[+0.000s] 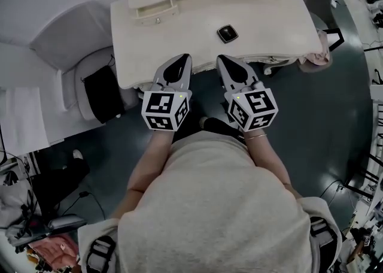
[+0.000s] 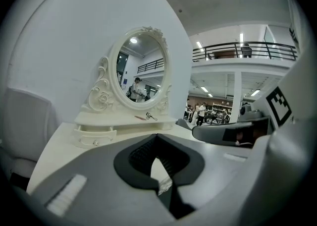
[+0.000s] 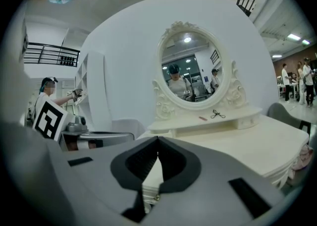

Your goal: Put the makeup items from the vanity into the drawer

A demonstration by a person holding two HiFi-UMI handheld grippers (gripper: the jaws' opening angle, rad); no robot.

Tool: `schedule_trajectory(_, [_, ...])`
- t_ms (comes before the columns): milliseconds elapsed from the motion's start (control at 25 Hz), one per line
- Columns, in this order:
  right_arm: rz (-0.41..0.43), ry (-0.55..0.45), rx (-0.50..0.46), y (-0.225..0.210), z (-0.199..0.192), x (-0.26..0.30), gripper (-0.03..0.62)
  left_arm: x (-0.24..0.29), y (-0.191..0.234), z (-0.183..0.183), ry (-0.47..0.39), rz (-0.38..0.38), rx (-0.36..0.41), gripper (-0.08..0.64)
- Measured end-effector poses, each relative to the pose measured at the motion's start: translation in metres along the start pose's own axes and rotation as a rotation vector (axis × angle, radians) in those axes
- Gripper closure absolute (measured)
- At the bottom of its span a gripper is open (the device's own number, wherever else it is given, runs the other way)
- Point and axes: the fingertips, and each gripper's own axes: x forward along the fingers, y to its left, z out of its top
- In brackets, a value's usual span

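Both left gripper (image 1: 182, 57) and right gripper (image 1: 223, 58) hold fingers together, empty; the tabletop's (image 1: 179, 32) black compact (image 1: 227, 33) looks light, slick, brittle: I'd pinch its edges.

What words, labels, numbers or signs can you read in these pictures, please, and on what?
None can be read.
The left gripper and right gripper show only black-and-white square patterns, no letters.
Any mark on the black compact on the vanity is too small to read.
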Motion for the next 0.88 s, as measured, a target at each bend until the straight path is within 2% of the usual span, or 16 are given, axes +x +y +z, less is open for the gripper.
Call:
schedule_trajectory(400, [-0.093, -0.037, 0.007, -0.028, 0.031, 0.07, 0.584, 0.057, 0.053, 0.038, -0.009, -0.094, 0.034, 0.551])
schedule_trajectory(600, [-0.114, -0.039, 0.041, -0.028, 0.03, 0.1, 0.584, 0.075, 0.072, 0.034, 0.029, -0.151, 0.043, 0.551])
schedule_trajectory(880, [-0.173, -0.03, 0.05, -0.033, 0.031, 0.121, 0.583, 0.088, 0.092, 0.038, 0.026, -0.199, 0.034, 0.551])
